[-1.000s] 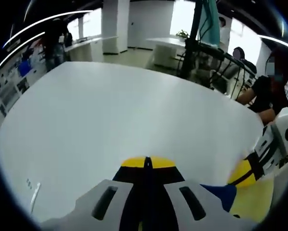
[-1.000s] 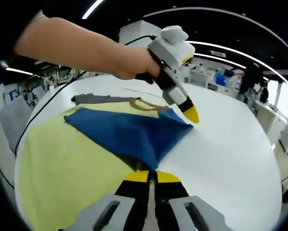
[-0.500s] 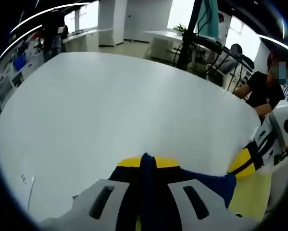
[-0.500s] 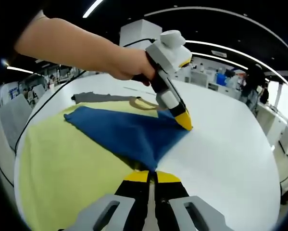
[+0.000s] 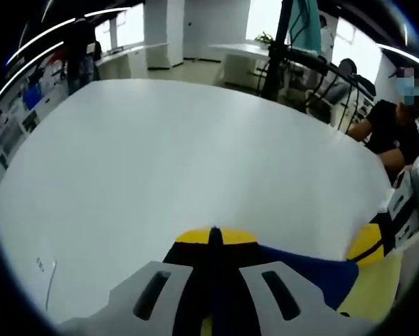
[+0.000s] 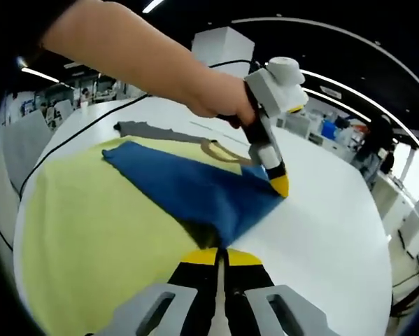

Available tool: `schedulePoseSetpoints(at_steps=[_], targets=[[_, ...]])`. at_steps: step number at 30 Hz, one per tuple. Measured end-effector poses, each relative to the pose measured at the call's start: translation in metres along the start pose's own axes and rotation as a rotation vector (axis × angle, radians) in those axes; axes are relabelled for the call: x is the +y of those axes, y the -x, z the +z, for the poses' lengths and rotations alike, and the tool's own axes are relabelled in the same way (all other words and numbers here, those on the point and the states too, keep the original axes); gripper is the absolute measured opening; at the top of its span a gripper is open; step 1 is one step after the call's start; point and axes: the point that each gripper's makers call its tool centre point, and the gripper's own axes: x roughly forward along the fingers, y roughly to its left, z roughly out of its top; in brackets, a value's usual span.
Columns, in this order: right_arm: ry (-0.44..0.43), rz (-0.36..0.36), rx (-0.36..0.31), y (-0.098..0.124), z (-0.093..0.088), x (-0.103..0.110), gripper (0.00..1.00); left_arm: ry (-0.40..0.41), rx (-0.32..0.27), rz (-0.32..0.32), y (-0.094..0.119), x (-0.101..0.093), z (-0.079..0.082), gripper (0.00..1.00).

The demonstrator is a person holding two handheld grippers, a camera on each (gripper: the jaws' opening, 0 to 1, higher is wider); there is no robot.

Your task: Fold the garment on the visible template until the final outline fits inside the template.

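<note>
A blue garment lies partly folded over a yellow sheet on a white table. At the bottom of the right gripper view my right gripper is shut on the garment's near corner. My left gripper, held by a hand, is shut on the garment's right corner, low over the table. In the left gripper view my left gripper has its yellow tips together, with blue garment spreading to the right of it. The right gripper shows there by the yellow sheet.
A grey cloth and a curved tan band lie at the yellow sheet's far edge. A black line runs across the table's left side. The white table stretches wide ahead of the left gripper. People and desks stand beyond it.
Both grippers keep their hold on the blue garment. The left gripper has dropped lower toward the table, and the two grippers sit slightly further apart, with the garment's edge stretched between them.
</note>
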Motion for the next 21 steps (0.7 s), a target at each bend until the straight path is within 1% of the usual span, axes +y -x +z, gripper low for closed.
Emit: schedulePoseSetpoints(at_steps=[1, 3, 4, 7, 8, 12, 13, 14, 17, 19, 21], targets=[[-0.029, -0.001, -0.003, 0.0, -0.001, -0.003, 0.0, 0.005, 0.001, 0.001, 0.0, 0.002, 0.001, 0.0], [-0.038, -0.015, -0.009, 0.003, 0.001, -0.009, 0.0, -0.001, 0.011, 0.003, -0.001, 0.004, 0.002, 0.0], [-0.051, -0.012, -0.017, 0.004, 0.003, -0.009, 0.0, -0.013, 0.015, 0.001, 0.0, 0.001, 0.002, 0.01], [-0.074, -0.014, -0.024, 0.008, 0.003, -0.009, 0.0, -0.021, 0.003, 0.003, 0.005, -0.002, 0.003, 0.08], [-0.081, -0.013, -0.019, 0.009, 0.002, -0.009, 0.0, -0.007, -0.014, 0.001, 0.007, -0.003, 0.005, 0.13], [-0.099, -0.016, -0.022, 0.014, 0.001, -0.012, 0.0, 0.016, -0.035, -0.009, 0.014, -0.006, 0.004, 0.27], [-0.104, -0.02, -0.028, 0.015, 0.003, -0.013, 0.0, 0.015, -0.037, -0.003, 0.016, -0.005, 0.003, 0.3], [-0.113, -0.024, -0.035, 0.017, 0.004, -0.014, 0.01, 0.015, -0.039, 0.0, 0.018, -0.004, 0.003, 0.32], [-0.139, -0.037, -0.053, 0.019, 0.008, -0.018, 0.1, 0.034, -0.051, 0.005, 0.026, -0.004, 0.001, 0.35], [-0.148, -0.04, -0.055, 0.02, 0.009, -0.019, 0.13, 0.061, -0.074, 0.0, 0.032, -0.006, 0.003, 0.38], [-0.162, -0.041, -0.059, 0.022, 0.01, -0.019, 0.17, 0.065, -0.088, 0.007, 0.038, -0.006, 0.003, 0.42]])
